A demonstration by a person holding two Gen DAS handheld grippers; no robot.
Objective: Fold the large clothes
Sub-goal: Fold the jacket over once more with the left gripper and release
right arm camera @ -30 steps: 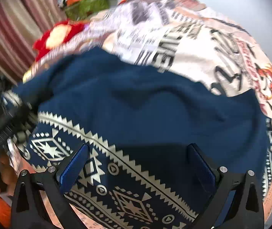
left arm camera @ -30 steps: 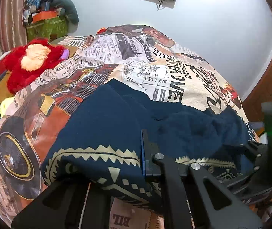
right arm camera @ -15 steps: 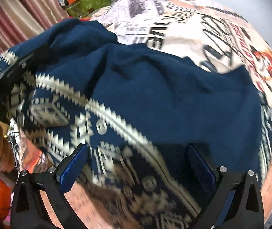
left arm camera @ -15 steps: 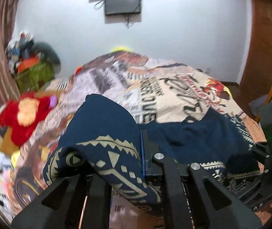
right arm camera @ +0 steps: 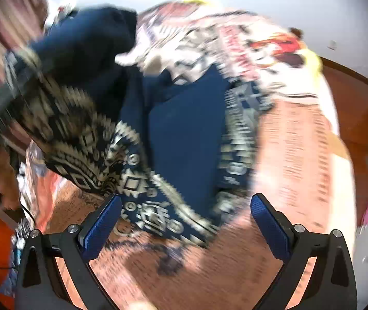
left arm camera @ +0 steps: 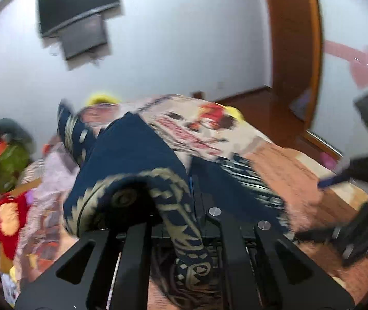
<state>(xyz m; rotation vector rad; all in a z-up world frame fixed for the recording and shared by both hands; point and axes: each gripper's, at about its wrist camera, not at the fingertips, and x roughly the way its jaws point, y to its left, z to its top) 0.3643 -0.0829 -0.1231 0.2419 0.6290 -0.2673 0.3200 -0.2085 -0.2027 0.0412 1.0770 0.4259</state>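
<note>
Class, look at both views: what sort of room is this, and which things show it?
Probably a bedroom: a bed under a printed bedspread, a wall-mounted screen, and a red plush toy beside it.

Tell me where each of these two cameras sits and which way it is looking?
Left wrist view: rides on the left tool, looking along its shut fingers across the bed to a white wall and a mounted screen; the navy patterned garment is pinched in the tool and drapes over it.
Right wrist view: rides on the right tool, looking steeply down at the bed; its blue pads stand wide apart, holding nothing.
Shared: the same navy patterned garment and printed bedcover; each view catches the other tool at its edge.
</note>
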